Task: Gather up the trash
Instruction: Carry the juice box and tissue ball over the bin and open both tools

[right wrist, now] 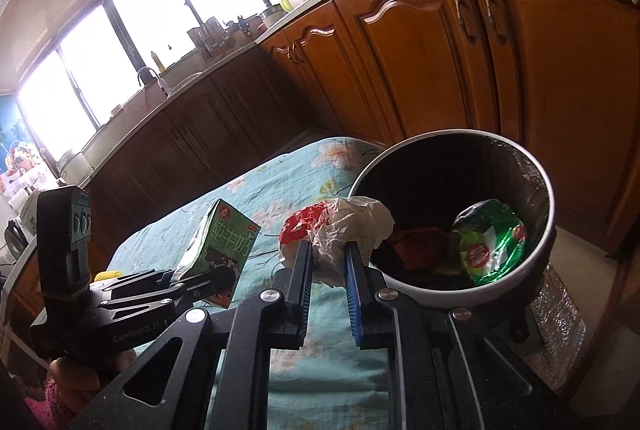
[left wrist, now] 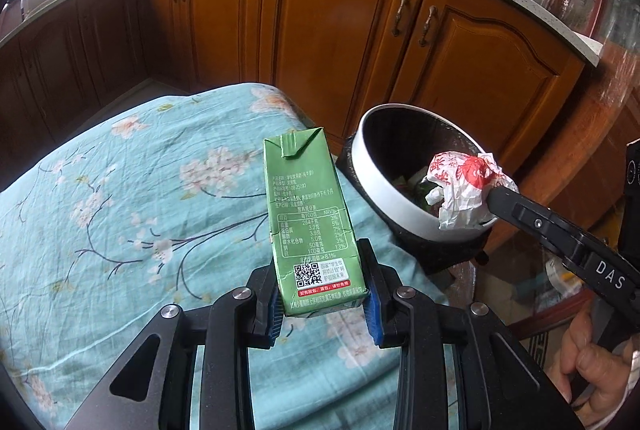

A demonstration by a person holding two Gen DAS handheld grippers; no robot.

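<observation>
Both hands are loaded here. The left gripper [left wrist: 324, 304] has its blue pads clamped on the bottom end of a green milk carton [left wrist: 310, 218], which stands up out of the jaws with its folded top tilted away, above the floral blue cloth [left wrist: 120, 189] spread over the table. From the right wrist view that same carton [right wrist: 218, 248] shows its printed front, held out over the cloth by the left hand [right wrist: 74, 380].

Over on the other side, the right gripper [right wrist: 328, 262] is pinched narrow on a crumpled white-and-red wrapper [right wrist: 340, 226] — the wad bulges out past the fingertips. It hangs right at the near rim of the white-rimmed trash bin [right wrist: 520, 165], which stands just off the edge of the table in front of the wooden cabinets [right wrist: 420, 41]. Inside the bin's dark interior lies a green foil packet [right wrist: 490, 242] — along with some darker scraps I cannot make out.
</observation>
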